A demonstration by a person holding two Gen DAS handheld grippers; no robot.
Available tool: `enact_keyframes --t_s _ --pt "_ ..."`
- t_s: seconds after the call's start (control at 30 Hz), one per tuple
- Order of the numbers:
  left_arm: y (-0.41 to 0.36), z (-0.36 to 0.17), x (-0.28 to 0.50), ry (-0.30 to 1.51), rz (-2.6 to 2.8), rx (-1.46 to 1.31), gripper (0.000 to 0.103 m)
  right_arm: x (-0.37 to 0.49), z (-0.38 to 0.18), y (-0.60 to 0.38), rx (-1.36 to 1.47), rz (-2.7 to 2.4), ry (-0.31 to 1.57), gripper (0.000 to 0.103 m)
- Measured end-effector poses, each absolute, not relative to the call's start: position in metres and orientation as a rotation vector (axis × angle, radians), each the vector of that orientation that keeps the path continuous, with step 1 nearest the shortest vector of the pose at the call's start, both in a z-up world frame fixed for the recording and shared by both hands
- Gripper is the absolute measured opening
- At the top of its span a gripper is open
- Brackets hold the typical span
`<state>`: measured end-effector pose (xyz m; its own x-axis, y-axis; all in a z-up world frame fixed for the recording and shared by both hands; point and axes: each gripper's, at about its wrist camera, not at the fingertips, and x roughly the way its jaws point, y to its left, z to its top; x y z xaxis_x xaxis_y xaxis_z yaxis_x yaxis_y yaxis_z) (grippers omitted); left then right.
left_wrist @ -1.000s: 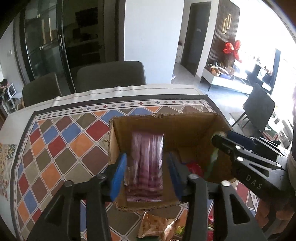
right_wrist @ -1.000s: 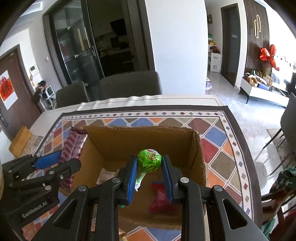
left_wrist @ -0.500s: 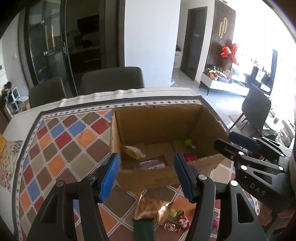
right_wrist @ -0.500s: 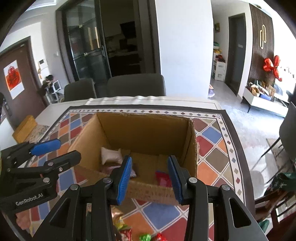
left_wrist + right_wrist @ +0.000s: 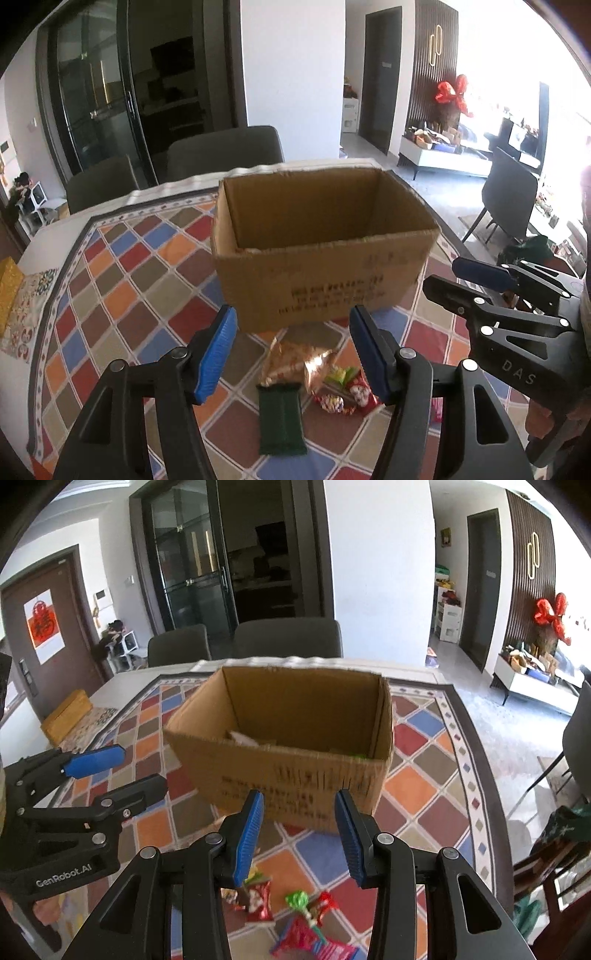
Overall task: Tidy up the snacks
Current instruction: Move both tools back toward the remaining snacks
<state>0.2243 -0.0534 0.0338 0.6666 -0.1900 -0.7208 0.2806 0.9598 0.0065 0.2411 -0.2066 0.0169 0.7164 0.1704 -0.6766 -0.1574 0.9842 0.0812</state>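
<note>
well, the table [image 5: 110, 288] wears a cloth of red, orange, blue and brown diamonds inside a dark border. on it stands the open cardboard box [image 5: 325, 273], plain brown with faint dark print on its near wall; a pale wrapper [image 5: 243, 737] peeks over the rim inside. just in front of the box lie the loose snacks: a dark green packet [image 5: 280, 419], a crinkled gold bag [image 5: 291, 360], a pink-red packet [image 5: 314, 941], a green lollipop [image 5: 297, 901] and small red-wrapped sweets [image 5: 347, 400]. the left gripper [image 5: 293, 350] is opening with nothing between its blue pads; the right gripper [image 5: 299, 834] stands parted and empty too.
</note>
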Motion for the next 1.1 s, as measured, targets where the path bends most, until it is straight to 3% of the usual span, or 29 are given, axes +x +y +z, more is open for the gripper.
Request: enact_keyframes --t_s 1.1 --pt "-0.060 -0.070 0.189 1.035 -0.356 0.070 0.062 0.194 -0.074 -0.200 -0.038 0.230 0.973 0.041"
